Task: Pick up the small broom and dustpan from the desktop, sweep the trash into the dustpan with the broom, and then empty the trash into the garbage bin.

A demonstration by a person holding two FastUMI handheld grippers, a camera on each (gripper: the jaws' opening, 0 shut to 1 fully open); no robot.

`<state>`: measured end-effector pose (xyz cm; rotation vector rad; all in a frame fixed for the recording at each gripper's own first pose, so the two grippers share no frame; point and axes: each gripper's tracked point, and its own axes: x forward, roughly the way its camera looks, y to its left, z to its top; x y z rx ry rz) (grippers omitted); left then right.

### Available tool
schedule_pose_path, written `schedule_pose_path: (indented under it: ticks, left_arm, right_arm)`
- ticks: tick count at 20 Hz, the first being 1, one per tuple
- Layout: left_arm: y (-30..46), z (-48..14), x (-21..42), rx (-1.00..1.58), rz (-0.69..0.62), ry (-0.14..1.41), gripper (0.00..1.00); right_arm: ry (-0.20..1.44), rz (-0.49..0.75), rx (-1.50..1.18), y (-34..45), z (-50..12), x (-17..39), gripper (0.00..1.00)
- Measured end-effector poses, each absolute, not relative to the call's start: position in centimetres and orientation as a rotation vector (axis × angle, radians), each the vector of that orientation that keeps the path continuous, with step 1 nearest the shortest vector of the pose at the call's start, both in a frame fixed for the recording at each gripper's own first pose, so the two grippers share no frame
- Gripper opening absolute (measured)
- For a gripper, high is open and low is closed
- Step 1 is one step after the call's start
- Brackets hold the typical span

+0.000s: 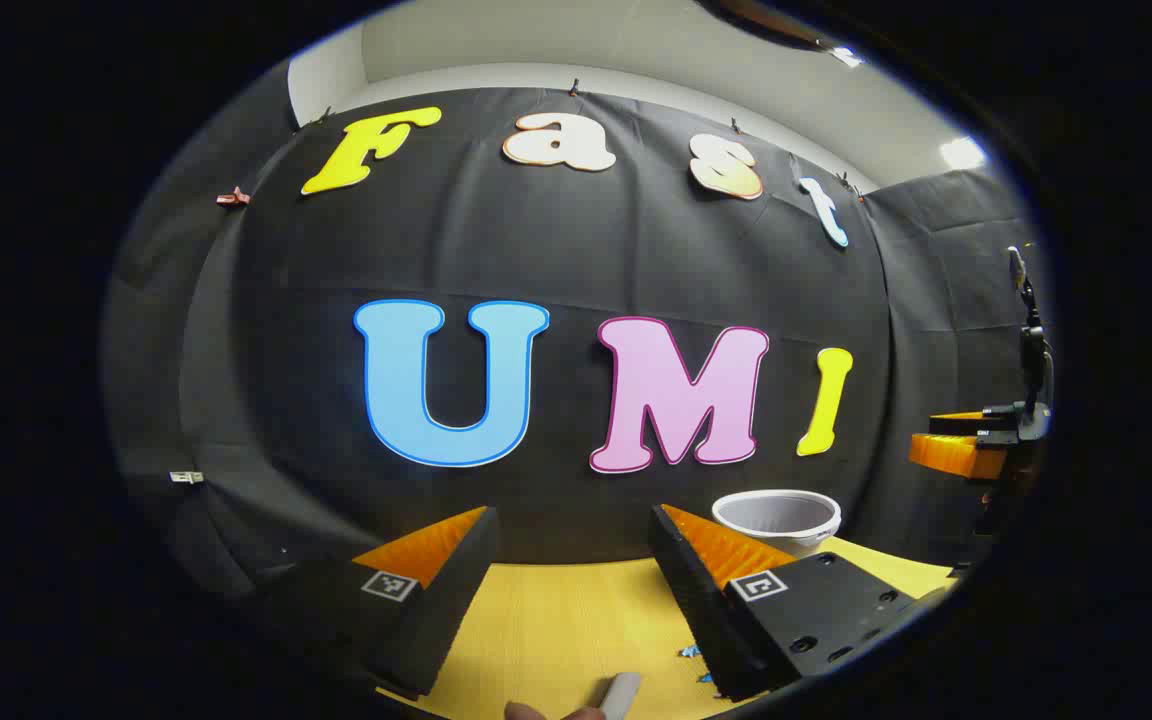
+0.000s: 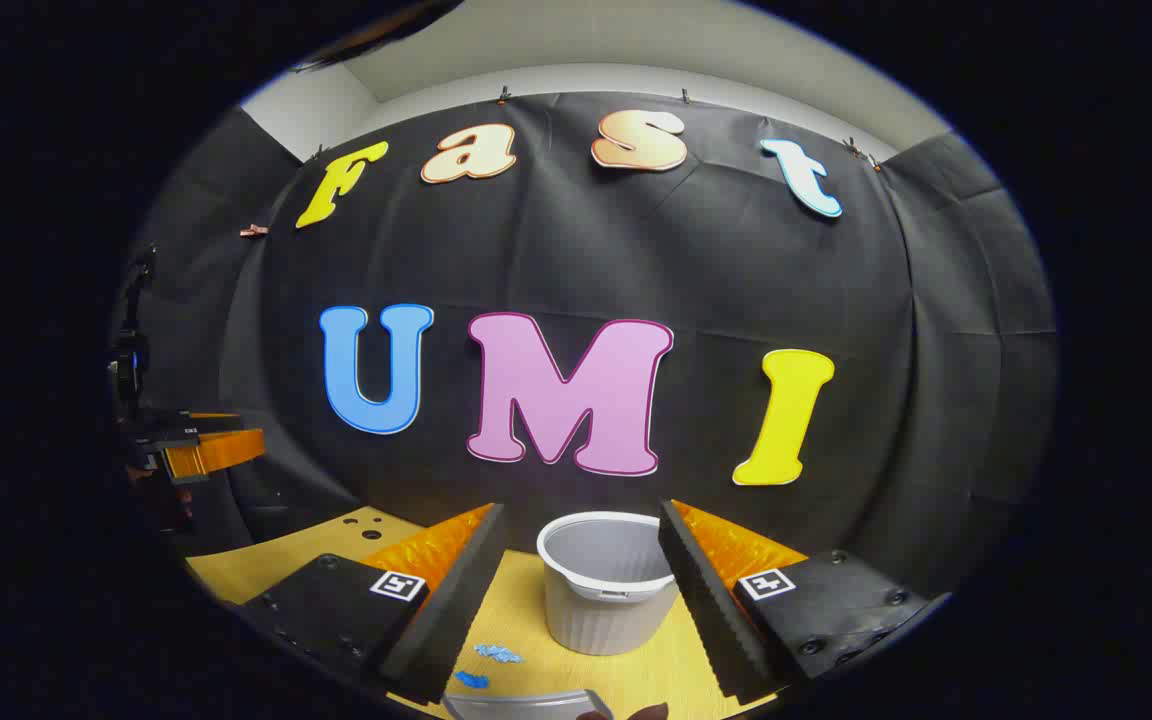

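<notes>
Both grippers, left (image 1: 568, 590) and right (image 2: 581, 600), are hovering wide-jawed and empty over the desk (image 1: 556, 625), seemingly readying to grab tools, with the bin (image 2: 604, 580) sitting far beyond the blue trash (image 2: 498, 654) and a grey dustpan edge (image 2: 521, 703) lying nearest.

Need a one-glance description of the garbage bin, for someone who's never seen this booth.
Start at the yellow desktop in front of the black cloth wall. Near its far edge stands the garbage bin, a pale grey open tub with ribbed sides. It is the one upright container; the blue trash lies flat before it.
</notes>
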<state>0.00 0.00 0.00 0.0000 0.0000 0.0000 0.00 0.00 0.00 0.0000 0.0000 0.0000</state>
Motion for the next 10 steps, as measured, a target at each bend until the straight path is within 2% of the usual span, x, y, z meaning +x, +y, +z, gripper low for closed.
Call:
schedule_pose_path:
  ticks: [10]
  left_arm:
    - [-0.30, -0.74, -0.27, -0.003, -0.026, 0.032, 0.98]
  right_arm:
    - [0.027, 0.014, -0.015, 0.59, -0.36, -0.63, 0.97]
